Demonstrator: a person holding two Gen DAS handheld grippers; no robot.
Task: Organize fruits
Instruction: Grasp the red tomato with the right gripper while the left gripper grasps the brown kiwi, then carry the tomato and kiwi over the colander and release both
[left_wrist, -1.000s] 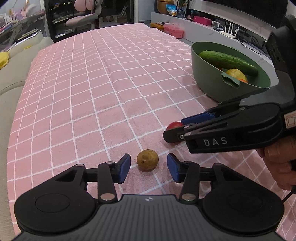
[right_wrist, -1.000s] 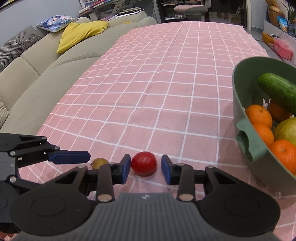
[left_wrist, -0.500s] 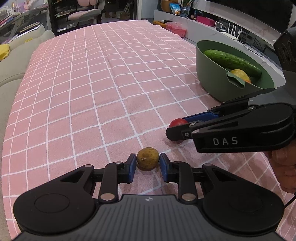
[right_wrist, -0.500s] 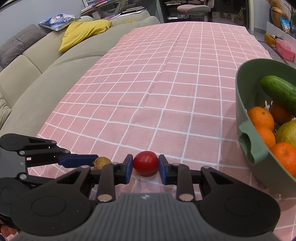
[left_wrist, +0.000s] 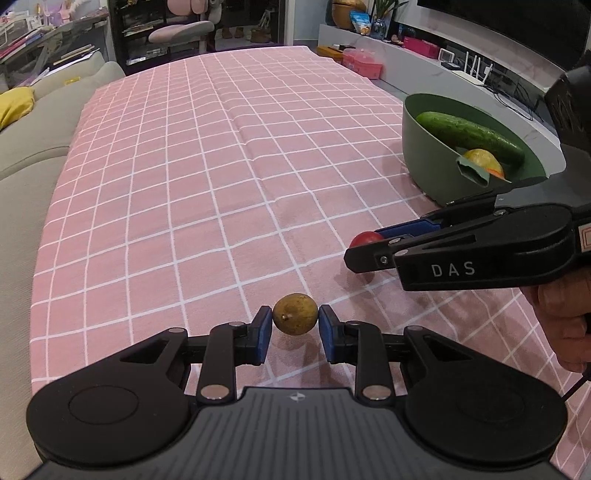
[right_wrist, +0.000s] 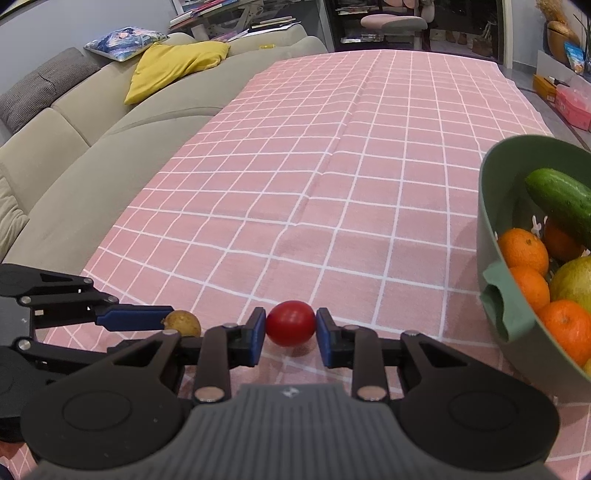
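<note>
Grasping looks like the step in hand: from the left wrist, the left gripper (left_wrist: 295, 325) has its pads pressed on a small brown fruit (left_wrist: 295, 314) just above the pink checked tablecloth (left_wrist: 221, 166). From the right wrist, the right gripper (right_wrist: 290, 328) is likewise closed on a red fruit (right_wrist: 290, 322), so the next move probably calls for carrying both to the green bowl (right_wrist: 491, 306) without squeezing harder.

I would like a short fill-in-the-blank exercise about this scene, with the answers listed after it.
1. The left gripper is shut on a small ____-brown fruit.
2. The right gripper is shut on a small round ____ fruit.
3. The long cucumber lies inside the green ____.
4. The table is covered by a ____ checked cloth.

Answers: yellow; red; bowl; pink
</note>
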